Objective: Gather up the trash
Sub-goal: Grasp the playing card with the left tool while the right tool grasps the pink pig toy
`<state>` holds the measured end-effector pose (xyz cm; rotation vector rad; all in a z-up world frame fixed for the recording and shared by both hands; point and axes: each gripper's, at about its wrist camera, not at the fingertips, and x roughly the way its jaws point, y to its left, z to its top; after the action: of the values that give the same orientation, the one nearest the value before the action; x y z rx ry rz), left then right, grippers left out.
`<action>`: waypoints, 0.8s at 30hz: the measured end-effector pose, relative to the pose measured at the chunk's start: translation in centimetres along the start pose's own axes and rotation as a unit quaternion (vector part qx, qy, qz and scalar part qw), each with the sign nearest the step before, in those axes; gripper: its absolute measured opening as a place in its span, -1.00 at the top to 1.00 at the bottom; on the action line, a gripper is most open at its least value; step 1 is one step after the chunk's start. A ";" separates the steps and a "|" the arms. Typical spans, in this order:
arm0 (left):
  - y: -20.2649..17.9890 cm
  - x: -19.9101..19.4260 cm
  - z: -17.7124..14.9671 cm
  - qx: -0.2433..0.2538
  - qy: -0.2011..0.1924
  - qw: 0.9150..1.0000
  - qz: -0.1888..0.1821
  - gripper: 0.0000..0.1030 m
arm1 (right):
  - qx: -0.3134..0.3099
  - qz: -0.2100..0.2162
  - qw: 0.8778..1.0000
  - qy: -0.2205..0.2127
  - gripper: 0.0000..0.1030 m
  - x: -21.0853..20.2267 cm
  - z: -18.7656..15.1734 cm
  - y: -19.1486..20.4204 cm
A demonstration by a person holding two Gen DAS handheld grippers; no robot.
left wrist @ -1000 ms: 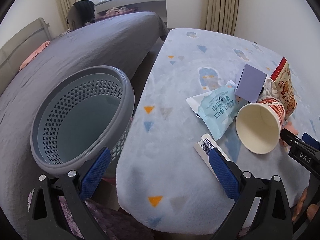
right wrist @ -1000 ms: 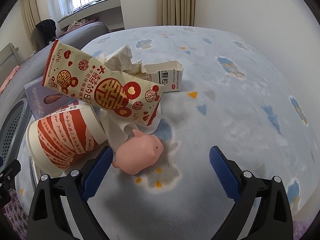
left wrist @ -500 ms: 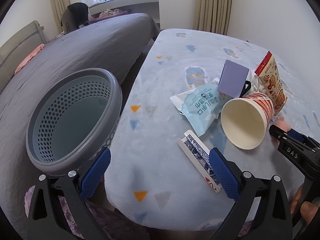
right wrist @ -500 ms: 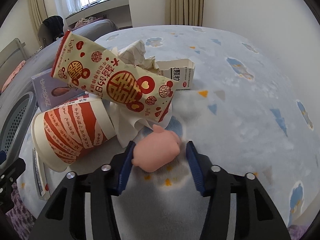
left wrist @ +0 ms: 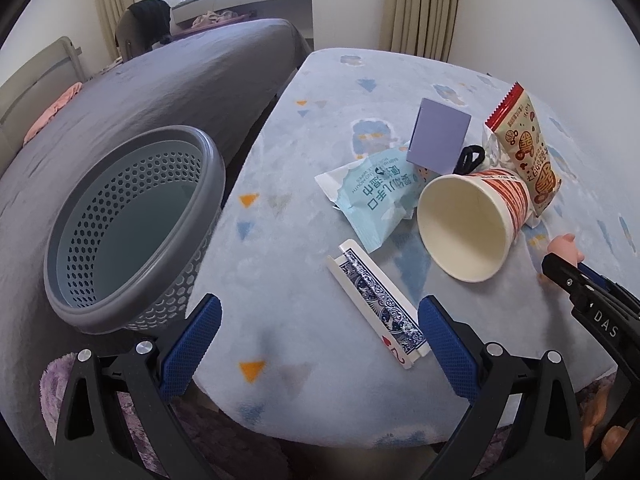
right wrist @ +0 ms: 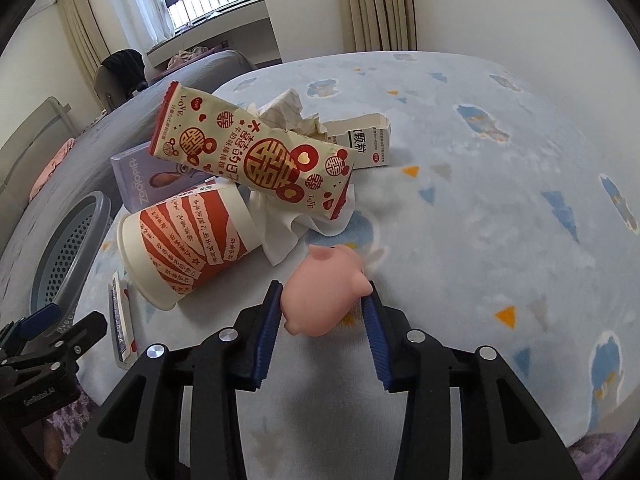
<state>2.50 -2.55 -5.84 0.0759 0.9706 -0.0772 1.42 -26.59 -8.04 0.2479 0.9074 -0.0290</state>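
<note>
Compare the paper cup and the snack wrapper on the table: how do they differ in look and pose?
The paper cup is a rigid round cone, white with red stripes, lying on its side on the blanket, its open mouth empty; the snack wrapper is a flat cream pouch with red and gold characters. The cup rests on the table itself, while the wrapper is propped over crumpled tissue and partly over the cup. Both carry red print and lie apart from the basket.
</note>
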 end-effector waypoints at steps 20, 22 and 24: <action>-0.4 3.1 0.0 -0.016 0.024 0.999 -0.024 0.23 | 0.017 0.022 1.000 0.000 0.24 -0.9 -0.2 -1.1; 0.0 2.8 -0.1 -0.015 0.022 0.999 -0.031 0.58 | 0.015 0.021 1.000 0.000 0.24 -1.0 -0.3 -0.8; 0.4 2.7 -0.1 -0.015 0.020 0.999 -0.041 0.59 | 0.011 0.019 1.000 -0.001 0.24 -1.2 -0.5 -0.4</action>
<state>3.93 -2.27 -8.13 0.0112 1.0149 -0.1368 0.28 -27.00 -7.48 0.2860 0.9011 -0.0030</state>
